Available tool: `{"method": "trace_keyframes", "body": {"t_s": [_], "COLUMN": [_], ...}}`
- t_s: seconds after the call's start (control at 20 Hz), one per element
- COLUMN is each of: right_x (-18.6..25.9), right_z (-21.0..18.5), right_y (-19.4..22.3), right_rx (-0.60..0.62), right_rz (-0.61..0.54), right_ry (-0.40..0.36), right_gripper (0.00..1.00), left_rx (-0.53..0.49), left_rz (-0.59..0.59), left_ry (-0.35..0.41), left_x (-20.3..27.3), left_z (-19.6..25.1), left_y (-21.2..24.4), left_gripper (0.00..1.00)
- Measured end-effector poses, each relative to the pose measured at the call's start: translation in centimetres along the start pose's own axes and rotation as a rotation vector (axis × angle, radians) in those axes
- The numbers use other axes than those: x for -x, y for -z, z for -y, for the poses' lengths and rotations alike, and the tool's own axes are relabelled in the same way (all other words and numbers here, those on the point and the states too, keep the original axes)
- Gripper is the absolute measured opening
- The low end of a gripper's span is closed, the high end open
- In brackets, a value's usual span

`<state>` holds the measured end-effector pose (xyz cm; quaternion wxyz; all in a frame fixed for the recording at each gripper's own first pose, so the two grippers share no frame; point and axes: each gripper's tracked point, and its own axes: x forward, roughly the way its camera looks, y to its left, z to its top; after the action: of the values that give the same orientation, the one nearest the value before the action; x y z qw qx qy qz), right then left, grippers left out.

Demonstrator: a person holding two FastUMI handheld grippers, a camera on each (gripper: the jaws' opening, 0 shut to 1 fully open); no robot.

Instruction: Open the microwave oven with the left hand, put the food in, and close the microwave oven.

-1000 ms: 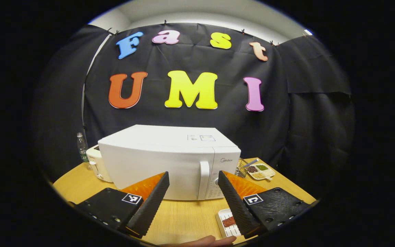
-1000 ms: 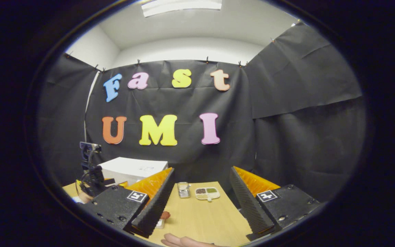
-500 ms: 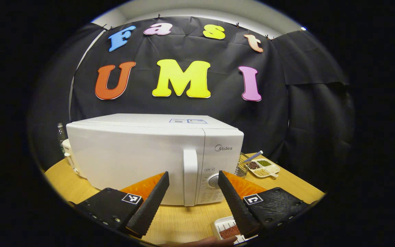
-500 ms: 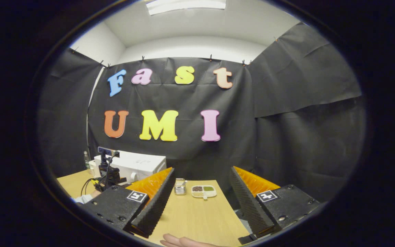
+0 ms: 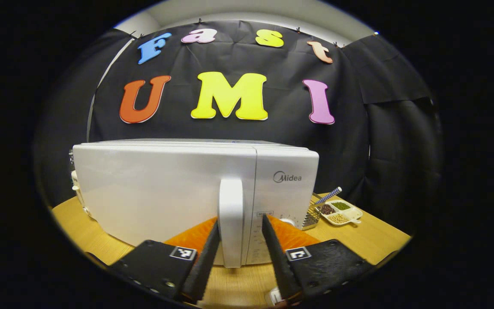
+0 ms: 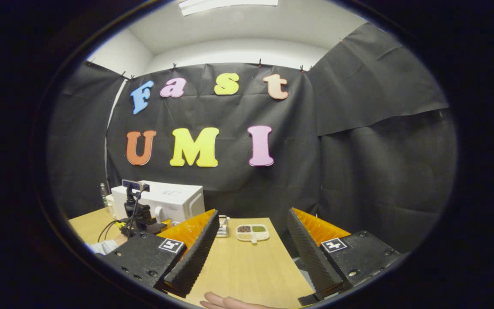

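Microwave oven (image 5: 165, 189) sits on the wooden counter (image 5: 384, 240) in the left gripper view, white, door shut, close in front of the camera. Left hand-held gripper (image 5: 238, 253) straddles the vertical door handle (image 5: 231, 223), one finger on each side, narrowed around it; cannot tell if both fingers (image 5: 206, 262) actually press on it. Right of the oven: a wire basket (image 5: 313, 214) and a divided dish of beans (image 5: 340, 211), with a striped stick (image 5: 330, 195) above them. A white tray edge (image 5: 274, 296) peeks out at the bottom by the right finger. Right gripper view: right hand-held gripper (image 6: 251, 253) is wide open, holding nothing, hovering over bare counter (image 6: 247, 266). Microwave oven (image 6: 170, 201) is far off to the left, with the other gripper's camera rig and cables (image 6: 137, 210) in front of it. Basket (image 6: 222, 226) and bean dish (image 6: 252, 232) lie at the far counter edge. A person's hand (image 6: 225, 302) shows at the bottom edge.
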<state>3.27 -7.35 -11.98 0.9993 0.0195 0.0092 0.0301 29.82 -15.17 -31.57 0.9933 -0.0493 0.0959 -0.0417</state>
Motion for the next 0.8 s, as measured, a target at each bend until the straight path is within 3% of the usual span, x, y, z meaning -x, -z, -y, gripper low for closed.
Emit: {"method": "trace_keyframes", "body": {"t_s": [0.05, 0.1, 0.15, 0.2, 0.3, 0.35, 0.4, 0.45, 0.5, 0.55, 0.6, 0.8], "right_x": [-0.1, -0.2, -0.2, -0.2, 0.1, 0.3, 0.5, 0.7, 0.8, 1.0, 1.0, 1.2], "right_z": [0.0, 0.0, 0.1, 0.0, -0.1, -0.1, -0.1, -0.1, -0.3, -0.3, -0.2, -1.4], "right_y": [0.1, 0.2, 0.2, 0.3, 0.2, 0.0, 0.1, 0.1, 0.2, 0.4, 0.6, 1.8], "right_rx": [-0.005, -0.009, -0.013, -0.015, -0.009, -0.001, 0.007, 0.019, 0.031, 0.042, 0.049, 0.058], "right_rz": [-0.003, -0.006, -0.009, -0.011, -0.01, -0.009, -0.008, -0.008, -0.008, -0.009, -0.013, -0.03], "right_ry": [0.0, 0.003, 0.007, 0.008, 0.011, 0.013, 0.017, 0.016, 0.015, 0.016, 0.015, -0.006], "right_gripper": [1.0, 1.0, 1.0, 1.0, 1.0, 1.0, 1.0, 1.0, 0.92, 0.92, 1.0, 1.0], "left_rx": [-0.002, -0.006, -0.009, -0.008, -0.025, -0.033, -0.034, -0.03, -0.025, -0.015, -0.017, -0.012], "left_rz": [-0.003, -0.014, -0.016, -0.038, -0.063, -0.076, -0.088, -0.088, -0.098, -0.116, -0.093, -0.08], "left_ry": [-0.014, -0.011, -0.005, -0.002, 0.008, 0.016, 0.024, 0.028, 0.029, 0.025, 0.022, 0.065], "left_x": [0.2, 0.0, 0.2, 0.1, 0.1, 0.0, 0.3, 0.4, 0.6, 1.3, 2.1, 6.1], "left_z": [-0.6, -0.4, -0.3, -0.4, -0.4, -0.4, -0.3, -0.3, -0.4, -0.5, -0.5, -1.2], "left_y": [0.0, 0.2, 0.2, 0.7, 0.8, 1.1, 1.1, 1.1, 1.2, 1.4, 0.9, 1.6], "left_gripper": [0.36, 0.17, 0.29, 0.21, 0.17, 0.0, 0.1, 0.1, 0.1, 0.1, 0.1, 0.1]}}
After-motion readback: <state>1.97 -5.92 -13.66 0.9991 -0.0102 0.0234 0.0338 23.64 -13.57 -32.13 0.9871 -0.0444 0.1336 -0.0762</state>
